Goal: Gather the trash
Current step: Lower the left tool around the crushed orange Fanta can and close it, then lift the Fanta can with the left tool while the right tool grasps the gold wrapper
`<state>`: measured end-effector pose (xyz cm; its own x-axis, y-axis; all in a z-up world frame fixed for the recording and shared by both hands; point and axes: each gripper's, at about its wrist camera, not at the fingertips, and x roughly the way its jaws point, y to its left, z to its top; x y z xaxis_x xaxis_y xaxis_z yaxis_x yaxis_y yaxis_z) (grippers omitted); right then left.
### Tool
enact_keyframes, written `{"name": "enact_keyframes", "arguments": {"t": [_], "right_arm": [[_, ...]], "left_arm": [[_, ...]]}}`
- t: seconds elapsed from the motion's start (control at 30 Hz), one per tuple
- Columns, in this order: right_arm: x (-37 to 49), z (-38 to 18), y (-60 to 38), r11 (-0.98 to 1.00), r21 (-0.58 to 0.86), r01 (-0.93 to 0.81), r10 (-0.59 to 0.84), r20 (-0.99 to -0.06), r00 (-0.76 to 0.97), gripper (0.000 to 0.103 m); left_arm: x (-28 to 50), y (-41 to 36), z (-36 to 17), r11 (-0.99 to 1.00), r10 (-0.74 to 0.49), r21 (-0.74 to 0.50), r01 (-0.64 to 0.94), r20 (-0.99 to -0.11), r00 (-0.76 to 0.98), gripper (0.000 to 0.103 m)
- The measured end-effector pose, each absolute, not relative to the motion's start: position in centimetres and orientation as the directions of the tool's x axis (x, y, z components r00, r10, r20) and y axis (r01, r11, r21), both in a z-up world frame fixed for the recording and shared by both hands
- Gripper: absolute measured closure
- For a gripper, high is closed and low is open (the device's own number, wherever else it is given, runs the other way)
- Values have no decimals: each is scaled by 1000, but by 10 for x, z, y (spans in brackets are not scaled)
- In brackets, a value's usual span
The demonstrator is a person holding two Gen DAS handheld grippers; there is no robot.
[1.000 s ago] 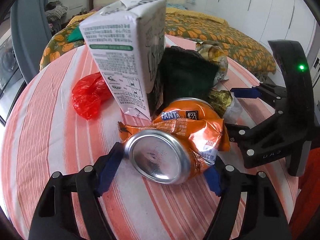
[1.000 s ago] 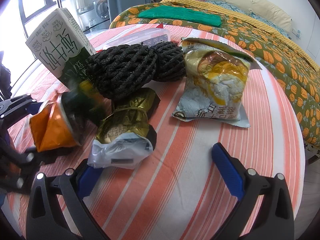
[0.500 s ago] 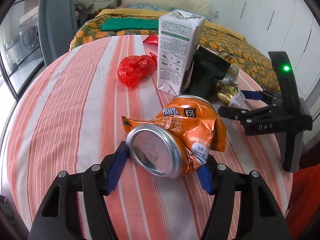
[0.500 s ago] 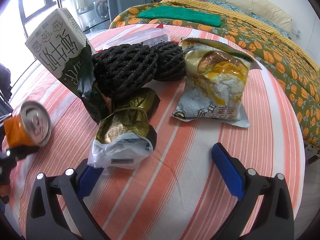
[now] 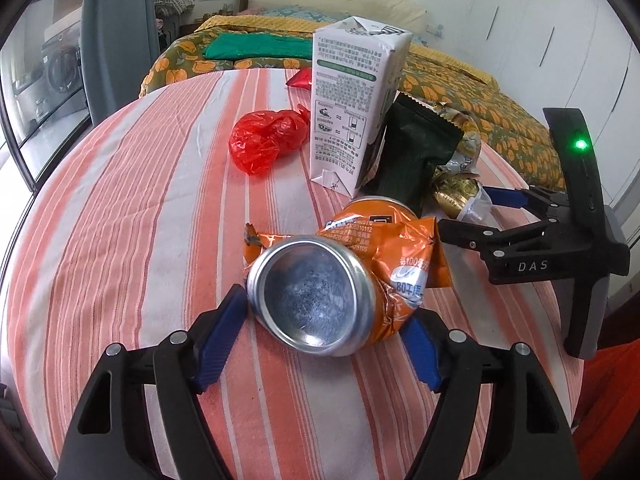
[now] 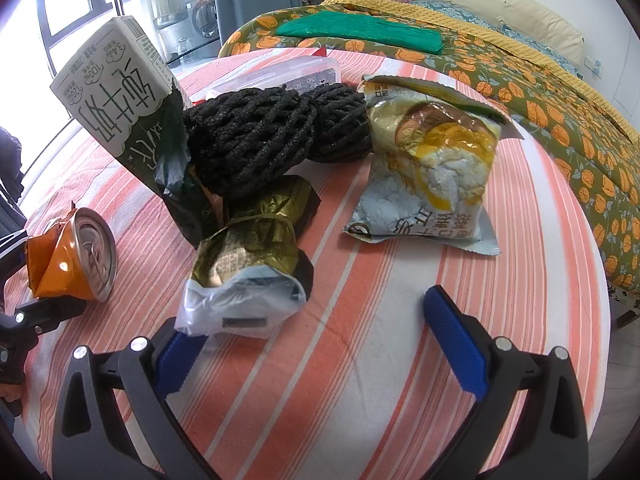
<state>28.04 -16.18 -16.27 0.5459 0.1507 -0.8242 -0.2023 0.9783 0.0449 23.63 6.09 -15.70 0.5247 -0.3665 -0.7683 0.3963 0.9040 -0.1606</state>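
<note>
One squashed orange can (image 5: 320,288) sits pinched between your left gripper (image 5: 320,332) pads at 6 o'clock so you can carry it off, while your right gripper (image 6: 320,344) waits wide open, holding nothing.

A home bedroom. A bed (image 6: 500,60) with an orange-patterned green cover and cream headboard (image 5: 332,0) fills the upper part of both views, white wardrobe doors (image 5: 560,40) stand at upper right, and a round table (image 5: 120,220) in a striped cloth fills the foreground.
</note>
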Motion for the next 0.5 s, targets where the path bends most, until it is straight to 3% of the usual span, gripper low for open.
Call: {"name": "enact_keyframes", "arguments": {"t": [0.5], "right_arm": [[281,-163,-162,979,45,-201,150,-825,546,5]], "left_arm": [[236,63,-158,904,-370,-168,393,-769,522,29]]}}
